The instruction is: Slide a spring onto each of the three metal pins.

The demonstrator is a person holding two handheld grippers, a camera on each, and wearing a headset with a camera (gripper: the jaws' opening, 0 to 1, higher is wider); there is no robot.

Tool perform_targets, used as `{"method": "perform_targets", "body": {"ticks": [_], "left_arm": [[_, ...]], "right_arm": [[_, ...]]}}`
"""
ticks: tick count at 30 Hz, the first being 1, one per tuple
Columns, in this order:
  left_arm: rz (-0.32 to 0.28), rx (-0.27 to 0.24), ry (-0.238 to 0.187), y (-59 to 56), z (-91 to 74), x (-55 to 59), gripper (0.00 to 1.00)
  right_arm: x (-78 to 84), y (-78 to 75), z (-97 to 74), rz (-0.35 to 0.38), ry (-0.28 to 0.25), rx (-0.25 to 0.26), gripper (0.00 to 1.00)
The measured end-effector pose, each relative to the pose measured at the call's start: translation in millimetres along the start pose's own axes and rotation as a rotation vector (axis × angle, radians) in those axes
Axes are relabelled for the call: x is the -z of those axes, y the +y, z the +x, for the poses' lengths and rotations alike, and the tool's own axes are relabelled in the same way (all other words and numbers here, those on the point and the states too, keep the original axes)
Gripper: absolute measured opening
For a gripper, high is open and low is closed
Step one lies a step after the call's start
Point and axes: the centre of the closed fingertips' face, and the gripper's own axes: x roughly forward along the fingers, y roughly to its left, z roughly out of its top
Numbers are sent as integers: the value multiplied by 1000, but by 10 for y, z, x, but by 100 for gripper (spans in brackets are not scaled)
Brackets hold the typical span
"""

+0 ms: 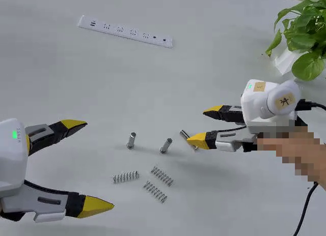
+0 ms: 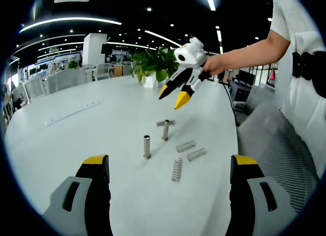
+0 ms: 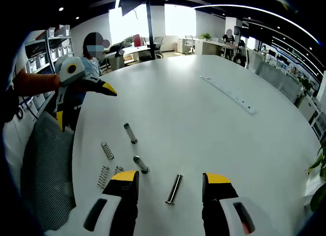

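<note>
Three metal pins rest on the white table (image 1: 153, 88): one upright pin (image 1: 131, 140), a second pin (image 1: 166, 145) to its right, and a third pin (image 1: 185, 136) lying flat. My right gripper (image 1: 198, 126) hovers open just above the lying pin, which lies on the table between its jaws in the right gripper view (image 3: 174, 189). Three springs (image 1: 126, 176) (image 1: 162, 175) (image 1: 155, 191) lie loose in front of the pins. My left gripper (image 1: 86, 165) stands wide open at the left, holding nothing, a hand's width from the springs (image 2: 176, 169).
A white power strip (image 1: 125, 31) lies at the far side of the table. A potted plant (image 1: 303, 37) stands at the far right. A black cable (image 1: 305, 210) trails from the right gripper. A mesh chair (image 2: 285, 154) stands beside the table edge.
</note>
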Motion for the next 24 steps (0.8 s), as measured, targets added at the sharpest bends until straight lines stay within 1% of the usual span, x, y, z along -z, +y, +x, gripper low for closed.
{"method": "perform_targets", "body": {"ticks": [3,10,13,17,18,24], "left_arm": [[-1,5,3,-2,12,10,98],[-9,0,-6,26,20,8,98],[-14,-4,-10,37,11,13,98],[-24,-9,-14,47,-1,26,97],[-27,-10,-14,49,-4,31,97],[-37,-14,-18,69,-16,49,97]], "right_arm": [[24,-25,65,13,37,-3,45],[54,-82,230,36,98,-13,32],[94,-114,301,44,134,-11,27],[149,-126,378,55,170,-17,23],[178,-120,399,60,189,-21,22],[276,-139,495,56,246,-22,19]]}}
